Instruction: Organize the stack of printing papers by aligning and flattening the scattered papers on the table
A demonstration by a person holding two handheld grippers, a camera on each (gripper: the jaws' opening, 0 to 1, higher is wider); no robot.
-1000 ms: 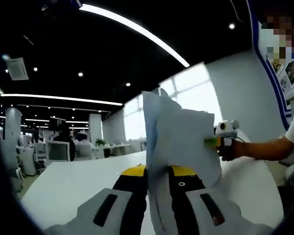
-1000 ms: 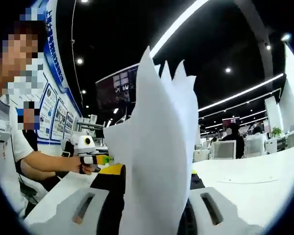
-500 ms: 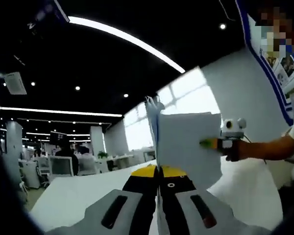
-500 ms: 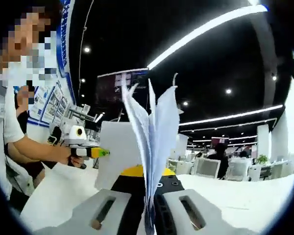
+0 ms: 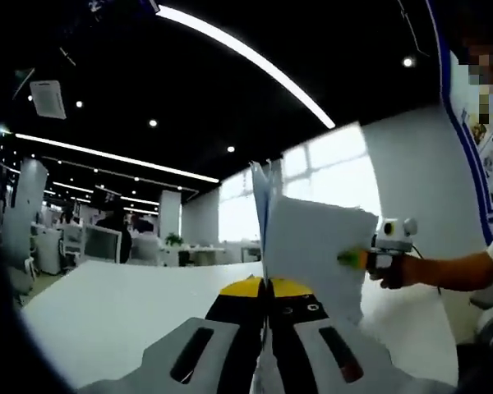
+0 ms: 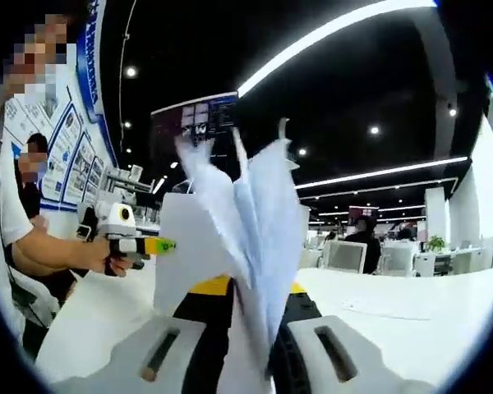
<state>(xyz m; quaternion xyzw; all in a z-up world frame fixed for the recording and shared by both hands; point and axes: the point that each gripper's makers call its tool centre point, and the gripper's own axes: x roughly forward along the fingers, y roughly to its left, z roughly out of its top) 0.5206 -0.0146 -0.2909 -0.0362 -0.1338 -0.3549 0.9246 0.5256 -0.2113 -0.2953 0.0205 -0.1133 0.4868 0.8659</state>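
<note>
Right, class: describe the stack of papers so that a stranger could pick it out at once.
Find the long white table. Above it, the left gripper and the right gripper clamp a stack of papers upright between them. Its loose top edges fan apart.

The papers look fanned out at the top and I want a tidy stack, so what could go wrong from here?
1. The papers splay apart at the free edges above the right hand-held gripper, so loose sheets may slip out or stay misaligned.
2. Both hand-held grippers pinch the sheets upright off the table; the left hand-held gripper could crease them if the hands pull apart or twist.
</note>
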